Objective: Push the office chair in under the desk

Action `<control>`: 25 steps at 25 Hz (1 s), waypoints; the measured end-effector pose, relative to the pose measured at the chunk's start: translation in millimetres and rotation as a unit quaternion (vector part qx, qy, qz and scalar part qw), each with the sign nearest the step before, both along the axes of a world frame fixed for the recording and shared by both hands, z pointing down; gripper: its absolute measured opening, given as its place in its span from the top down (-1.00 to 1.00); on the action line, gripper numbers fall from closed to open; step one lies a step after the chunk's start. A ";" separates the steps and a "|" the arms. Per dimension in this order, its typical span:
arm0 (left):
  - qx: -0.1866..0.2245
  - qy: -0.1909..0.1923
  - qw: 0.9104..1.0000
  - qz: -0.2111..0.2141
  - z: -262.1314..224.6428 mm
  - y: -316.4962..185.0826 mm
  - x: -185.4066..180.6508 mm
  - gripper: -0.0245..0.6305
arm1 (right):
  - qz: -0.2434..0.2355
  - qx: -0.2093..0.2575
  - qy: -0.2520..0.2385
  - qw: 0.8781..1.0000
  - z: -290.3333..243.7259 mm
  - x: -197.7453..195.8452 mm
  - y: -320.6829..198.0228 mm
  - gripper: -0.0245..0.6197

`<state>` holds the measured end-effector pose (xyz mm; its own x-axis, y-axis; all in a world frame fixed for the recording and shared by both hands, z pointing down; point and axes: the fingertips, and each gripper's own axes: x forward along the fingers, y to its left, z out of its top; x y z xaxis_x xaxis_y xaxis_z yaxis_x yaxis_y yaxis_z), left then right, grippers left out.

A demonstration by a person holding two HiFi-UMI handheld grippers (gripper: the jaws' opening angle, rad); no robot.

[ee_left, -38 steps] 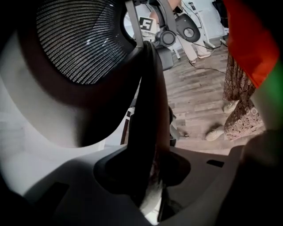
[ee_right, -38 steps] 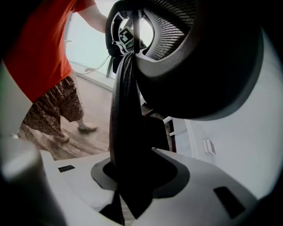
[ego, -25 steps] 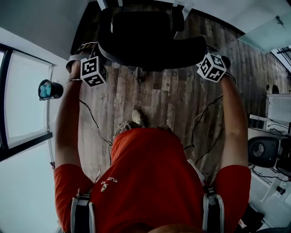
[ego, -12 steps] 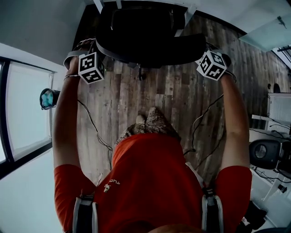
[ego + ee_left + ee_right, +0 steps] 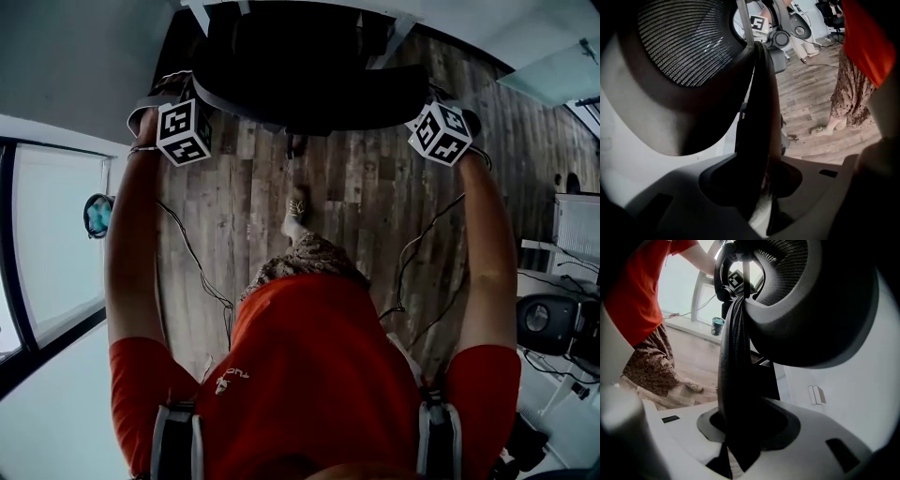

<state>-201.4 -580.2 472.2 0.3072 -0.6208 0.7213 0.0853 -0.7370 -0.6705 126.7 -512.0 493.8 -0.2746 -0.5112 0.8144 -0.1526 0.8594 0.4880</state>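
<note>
At frame top, left gripper and right gripper fingers pinch the stiff backrest rim of the office chair; heavy, yet it probably rolls easily.

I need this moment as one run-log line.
left tongs: shut on backrest rim | right tongs: shut on backrest rim | chair: at desk

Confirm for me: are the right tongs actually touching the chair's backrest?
Touching. The right gripper view shows the right tongs closed on the dark edge of the chair backrest, which sits pinched between both jaws with no gap.
</note>
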 end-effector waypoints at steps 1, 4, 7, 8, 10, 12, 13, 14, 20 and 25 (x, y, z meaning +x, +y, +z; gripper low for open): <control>0.000 0.000 1.000 0.001 -0.1 -7.1 -0.4 0.52 | 0.001 0.001 0.000 1.000 -0.3 -0.6 -6.2 0.47; 0.000 -0.001 1.000 0.005 -0.6 -29.2 -2.0 0.52 | 0.004 0.005 -0.001 1.000 -1.4 -2.8 -24.8 0.47; -0.003 -0.002 1.000 0.008 0.3 -51.9 -0.8 0.52 | 0.007 0.004 0.000 1.000 -1.5 -2.3 -44.1 0.47; -0.004 -0.003 1.000 0.010 0.6 -59.7 -0.6 0.52 | 0.008 0.004 -0.001 1.000 -1.4 -2.4 -50.8 0.47; -0.006 -0.005 1.000 0.012 0.8 -76.5 0.7 0.52 | 0.009 0.002 -0.002 1.000 -1.3 -1.7 -65.1 0.47; -0.006 -0.005 1.000 0.015 0.0 -94.7 3.2 0.52 | 0.009 0.002 -0.002 1.000 -2.2 0.3 -80.6 0.47; -0.005 -0.005 1.000 0.015 -0.6 -103.8 4.5 0.52 | 0.010 0.003 -0.003 1.000 -2.9 1.4 -88.8 0.47; -0.005 -0.006 1.000 0.016 -1.1 -112.8 5.7 0.52 | 0.012 0.004 -0.003 1.000 -3.3 2.4 -97.3 0.47; -0.004 -0.004 1.000 0.018 -0.6 -160.8 11.9 0.52 | 0.016 0.001 0.001 1.000 -3.8 8.8 -143.7 0.47; -0.003 -0.007 1.000 0.023 -2.9 -192.3 21.6 0.52 | 0.021 -0.001 0.000 1.000 -5.1 18.1 -172.1 0.47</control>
